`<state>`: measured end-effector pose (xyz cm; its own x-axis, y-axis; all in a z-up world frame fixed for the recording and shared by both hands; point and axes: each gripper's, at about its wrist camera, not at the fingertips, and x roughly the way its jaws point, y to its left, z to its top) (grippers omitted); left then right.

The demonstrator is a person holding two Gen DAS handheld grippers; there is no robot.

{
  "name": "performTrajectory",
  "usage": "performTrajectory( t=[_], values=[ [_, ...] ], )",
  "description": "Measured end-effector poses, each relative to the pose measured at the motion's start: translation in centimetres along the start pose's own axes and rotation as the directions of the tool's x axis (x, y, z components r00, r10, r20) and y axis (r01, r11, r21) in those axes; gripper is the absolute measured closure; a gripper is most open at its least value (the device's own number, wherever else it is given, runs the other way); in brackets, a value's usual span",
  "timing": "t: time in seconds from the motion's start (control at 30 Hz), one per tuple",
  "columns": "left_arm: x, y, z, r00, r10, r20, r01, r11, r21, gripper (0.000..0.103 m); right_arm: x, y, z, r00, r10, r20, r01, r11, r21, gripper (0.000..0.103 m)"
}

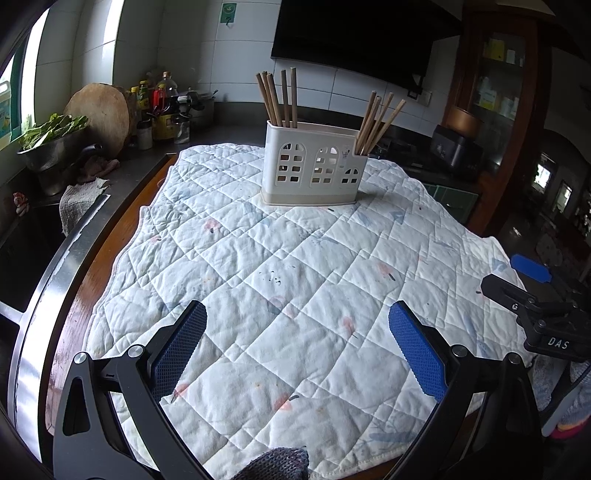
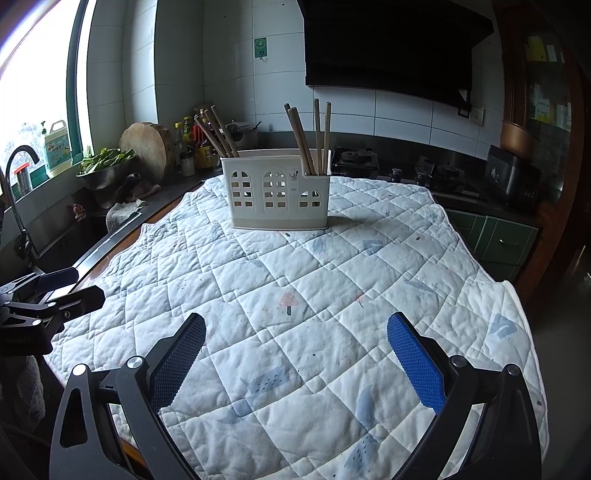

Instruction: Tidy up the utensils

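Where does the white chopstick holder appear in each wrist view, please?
Left wrist: the holder stands upper centre, at the far end of the quilt.
Right wrist: the holder stands upper centre, just left of the middle.
Shared landmark: the green wall sticker, above and left of the holder in both views.

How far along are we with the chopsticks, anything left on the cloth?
All visible chopsticks stand in the holder: one bunch at its left end, one at its right. Nothing is in hand; left gripper and right gripper are open and empty. The quilted cloth shows no loose utensils, so sorting looks finished.
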<state>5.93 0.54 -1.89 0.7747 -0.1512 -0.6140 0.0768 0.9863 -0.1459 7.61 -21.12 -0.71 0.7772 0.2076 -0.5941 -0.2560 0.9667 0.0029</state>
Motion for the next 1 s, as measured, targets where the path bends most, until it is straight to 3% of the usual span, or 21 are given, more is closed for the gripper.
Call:
performTrajectory(
  t=[1.0],
  values=[
    [-0.15,-0.13,-0.19,1.0,0.0,0.021,0.0,1.0,0.001,0.005,0.08,-0.47,-0.44,1.0,-0.005,-0.003,0.005,1.0,0.008,0.008]
  ],
)
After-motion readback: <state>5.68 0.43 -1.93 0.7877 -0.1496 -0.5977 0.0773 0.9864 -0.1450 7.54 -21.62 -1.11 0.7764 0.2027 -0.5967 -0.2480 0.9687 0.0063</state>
